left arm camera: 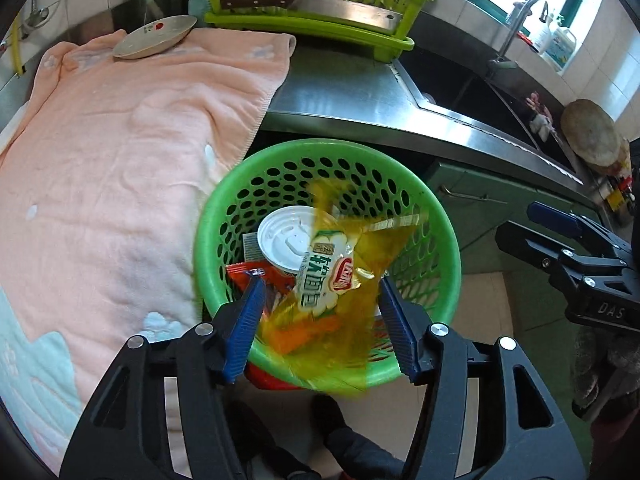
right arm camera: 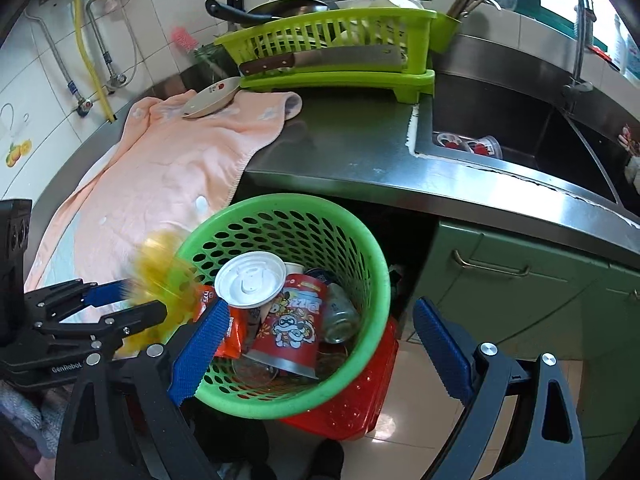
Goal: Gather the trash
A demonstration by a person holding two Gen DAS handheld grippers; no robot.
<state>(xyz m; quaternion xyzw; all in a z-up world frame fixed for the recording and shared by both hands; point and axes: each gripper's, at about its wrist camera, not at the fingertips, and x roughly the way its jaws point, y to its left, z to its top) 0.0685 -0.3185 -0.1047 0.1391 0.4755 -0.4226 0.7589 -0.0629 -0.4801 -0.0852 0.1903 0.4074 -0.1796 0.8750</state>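
Below the table's front edge, a blurred yellow wrapper [left arm camera: 340,280] hangs over the green basket [left arm camera: 448,248] between the left gripper's [left arm camera: 320,320] spread-apart jaws, the right gripper [right arm camera: 320,352] wide and empty.
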